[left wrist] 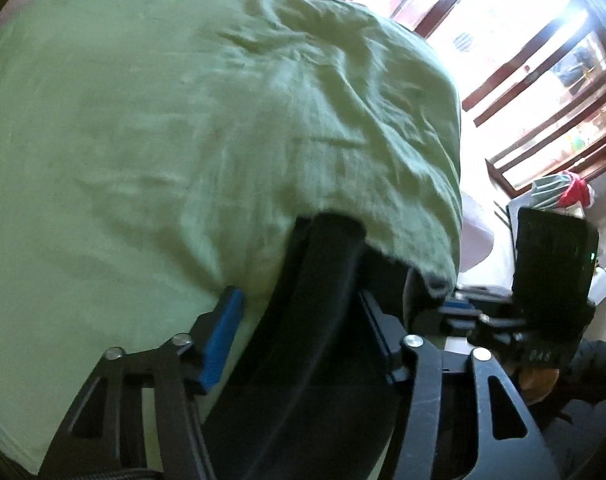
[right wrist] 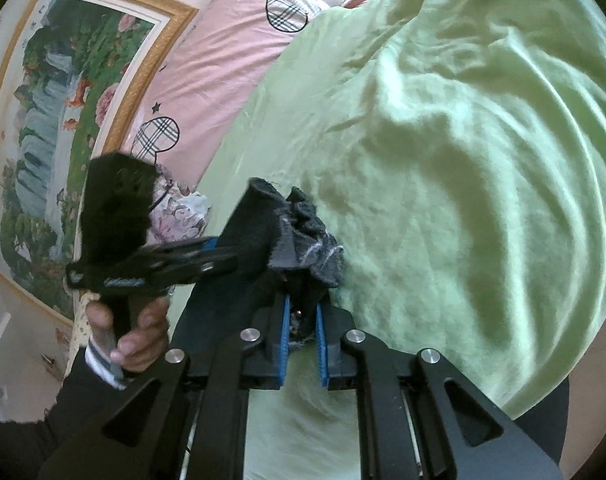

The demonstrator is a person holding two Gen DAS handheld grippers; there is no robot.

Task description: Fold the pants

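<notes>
Pants [right wrist: 263,236] hang dark and bunched between the two grippers, over a bed with a green sheet [right wrist: 443,160].

From the right wrist, the right gripper [right wrist: 303,328] has its blue pads [right wrist: 284,332] close together. They pinch a crumpled edge of the pants. A frayed grey bit sticks up just past the pads.

To the left in that view, a hand [right wrist: 139,336] holds the left gripper [right wrist: 219,256] by its handle. It points sideways into the pants. A black fuzzy thing sits on top of it. I cannot tell from here if it pinches the cloth.

From the left wrist, the left gripper [left wrist: 303,336] is partly spread. A wide dark fold of the pants [left wrist: 323,300] lies between its fingers. The left blue pad [left wrist: 219,340] stands clear of the cloth. The right finger is mostly hidden, so I cannot tell if the cloth is squeezed.

A pink pillow [right wrist: 219,60] lies near the head of the bed, with a framed picture [right wrist: 55,136] beside it. A bright window [left wrist: 503,40] shows past the bed.
</notes>
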